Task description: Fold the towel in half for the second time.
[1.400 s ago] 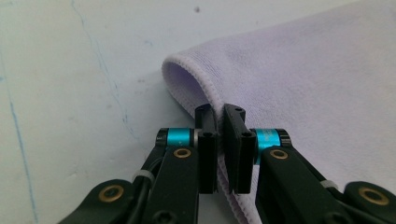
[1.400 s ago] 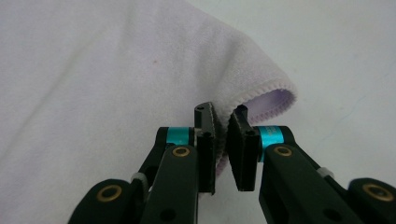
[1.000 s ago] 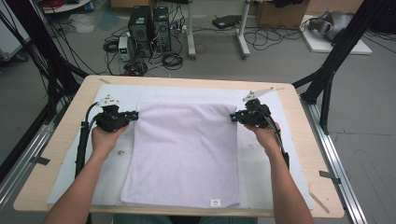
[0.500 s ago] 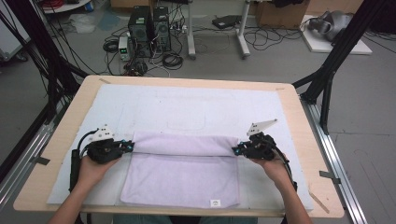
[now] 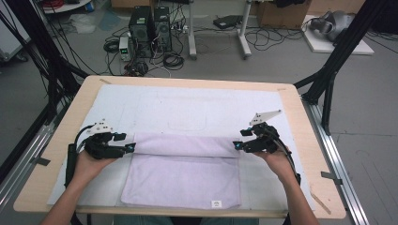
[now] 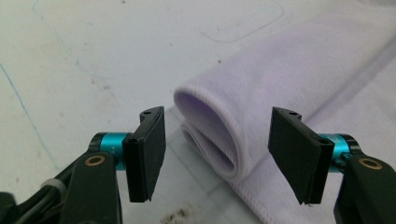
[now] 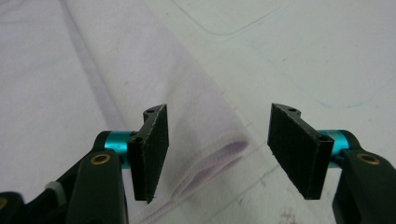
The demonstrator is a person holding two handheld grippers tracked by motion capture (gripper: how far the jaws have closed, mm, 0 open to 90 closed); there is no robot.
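No readable text anywhere. Only candidate: a small white tag (image 5: pixel 216 204) on the near hem of the towel (image 5: pixel 183 180), with a dark mark on it, too small to read. Tower PCs (image 5: pixel 150 23) on the floor behind the table (image 5: pixel 300 122): no legible brand or label. Faint outlines drawn on the white mat (image 5: pixel 187 110) are shapes, not characters. Gripper views: no print on the pads or towel.
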